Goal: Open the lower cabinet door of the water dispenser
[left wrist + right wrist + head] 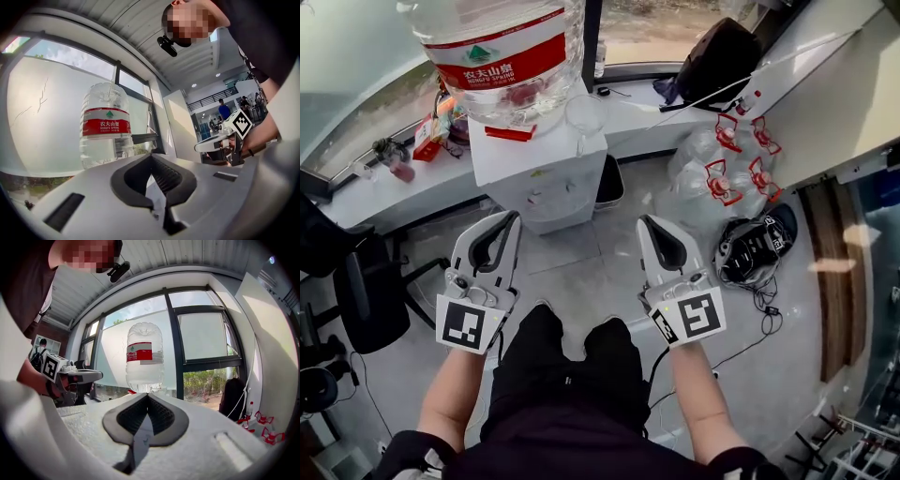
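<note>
The white water dispenser [539,159] stands ahead of me with a large clear bottle [502,56] with a red label upside down on top. From the head view its front face [551,204] is steeply foreshortened, and I cannot make out the lower cabinet door. My left gripper [511,218] and right gripper [645,222] are held side by side, short of the dispenser and touching nothing. Both are shut and hold nothing. The left gripper [151,155] view shows the bottle [106,126] above its jaws. The right gripper [147,394] view shows the bottle [144,359] too.
A black bin [609,184] sits right of the dispenser. Several empty bottles with red handles [727,173] and a black helmet [757,246] lie on the floor to the right. A black chair [366,291] stands at left. A clear cup [584,114] rests on the dispenser top.
</note>
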Available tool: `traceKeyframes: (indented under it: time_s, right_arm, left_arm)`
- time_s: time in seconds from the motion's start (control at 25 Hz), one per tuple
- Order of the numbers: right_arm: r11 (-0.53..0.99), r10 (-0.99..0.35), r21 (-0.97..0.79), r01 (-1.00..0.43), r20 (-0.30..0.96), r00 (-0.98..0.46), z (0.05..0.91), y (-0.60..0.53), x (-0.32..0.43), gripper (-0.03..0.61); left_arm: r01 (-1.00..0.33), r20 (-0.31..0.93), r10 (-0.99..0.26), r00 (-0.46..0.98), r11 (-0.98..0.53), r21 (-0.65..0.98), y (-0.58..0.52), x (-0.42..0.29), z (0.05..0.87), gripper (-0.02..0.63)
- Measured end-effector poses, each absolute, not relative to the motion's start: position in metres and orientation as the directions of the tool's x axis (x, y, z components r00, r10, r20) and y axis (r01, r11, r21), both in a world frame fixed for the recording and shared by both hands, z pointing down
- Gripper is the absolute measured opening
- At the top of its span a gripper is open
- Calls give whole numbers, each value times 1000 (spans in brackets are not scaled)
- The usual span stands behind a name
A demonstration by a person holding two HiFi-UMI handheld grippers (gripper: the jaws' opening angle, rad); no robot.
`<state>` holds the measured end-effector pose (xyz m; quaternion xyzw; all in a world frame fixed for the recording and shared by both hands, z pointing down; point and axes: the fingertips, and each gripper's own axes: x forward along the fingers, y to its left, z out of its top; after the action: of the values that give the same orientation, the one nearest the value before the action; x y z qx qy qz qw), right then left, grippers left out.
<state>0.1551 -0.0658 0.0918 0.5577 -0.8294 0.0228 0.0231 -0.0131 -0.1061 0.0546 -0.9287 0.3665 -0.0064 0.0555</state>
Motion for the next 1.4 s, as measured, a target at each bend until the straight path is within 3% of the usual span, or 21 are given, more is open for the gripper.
traceKeyframes:
  time_s: [1.4]
  right_arm:
    - [504,-863,96,-859,21,-504,437,-171,128,5]
  left_arm:
    - [-716,-121,-706,698,-686,-128,-161,-42,413,8]
